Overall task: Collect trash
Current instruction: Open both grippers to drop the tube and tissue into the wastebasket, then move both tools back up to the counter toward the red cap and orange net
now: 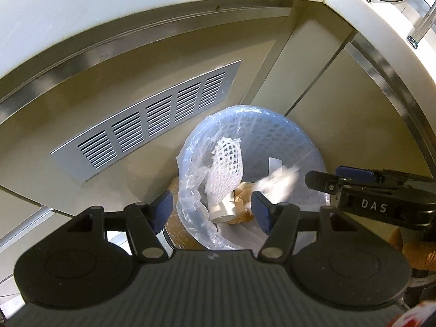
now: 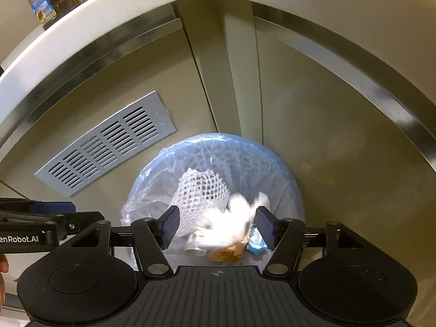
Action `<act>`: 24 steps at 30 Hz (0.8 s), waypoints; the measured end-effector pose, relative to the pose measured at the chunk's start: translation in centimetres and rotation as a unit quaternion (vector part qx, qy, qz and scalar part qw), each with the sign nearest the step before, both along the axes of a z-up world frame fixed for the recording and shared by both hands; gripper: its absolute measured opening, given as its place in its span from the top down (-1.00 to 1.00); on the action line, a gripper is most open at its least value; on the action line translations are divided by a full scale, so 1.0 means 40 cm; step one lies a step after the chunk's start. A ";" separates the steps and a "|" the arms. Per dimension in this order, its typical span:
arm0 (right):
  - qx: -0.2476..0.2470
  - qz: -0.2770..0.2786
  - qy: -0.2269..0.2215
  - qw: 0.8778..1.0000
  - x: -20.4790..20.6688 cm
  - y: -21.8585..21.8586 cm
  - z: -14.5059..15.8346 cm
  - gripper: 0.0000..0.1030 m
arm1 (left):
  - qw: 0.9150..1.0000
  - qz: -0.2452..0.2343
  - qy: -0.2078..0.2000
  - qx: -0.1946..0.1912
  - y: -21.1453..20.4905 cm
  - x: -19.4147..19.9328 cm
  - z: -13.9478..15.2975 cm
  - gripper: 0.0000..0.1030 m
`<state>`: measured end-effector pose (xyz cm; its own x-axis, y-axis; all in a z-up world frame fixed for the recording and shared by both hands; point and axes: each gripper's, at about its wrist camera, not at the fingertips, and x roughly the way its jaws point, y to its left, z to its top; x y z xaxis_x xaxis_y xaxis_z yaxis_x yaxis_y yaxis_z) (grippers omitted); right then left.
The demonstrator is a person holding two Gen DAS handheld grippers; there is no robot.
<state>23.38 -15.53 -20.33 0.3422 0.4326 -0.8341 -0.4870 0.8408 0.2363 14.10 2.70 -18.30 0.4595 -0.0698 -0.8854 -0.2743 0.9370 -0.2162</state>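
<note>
both over the blue lined bin in the cabinet corner. right gripper spread wide, blurry white tissue loose between the pads, above foam netting. left gripper parted, empty.

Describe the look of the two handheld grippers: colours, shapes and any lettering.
Both are matte black. The left gripper and the right gripper each have a ribbed base, two round discs, jointed link arms with silver pivots, and blue ridged pads. White lettering shows on their sides: "DAS" and "enRobot.AI".
</note>
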 end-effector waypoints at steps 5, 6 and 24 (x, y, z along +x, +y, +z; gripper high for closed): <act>-0.006 -0.005 0.006 1.000 -0.012 -0.019 0.006 -0.20 | 1.000 -0.004 -0.003 -0.001 -0.006 -0.005 0.010 -0.16; -0.007 -0.006 0.007 1.000 -0.015 -0.022 0.009 -0.20 | 1.000 -0.005 -0.005 -0.001 -0.009 -0.006 0.016 -0.16; 0.044 -0.034 -0.068 0.996 -0.103 -0.052 0.275 -0.20 | 0.996 -0.050 -0.076 0.015 -0.052 -0.031 0.236 -0.16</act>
<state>19.24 -17.63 -9.34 0.4795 0.4745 -0.7382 -0.4622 0.8516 0.2472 12.88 0.63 -8.86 0.5798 -0.0955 -0.8092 -0.1461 0.9648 -0.2186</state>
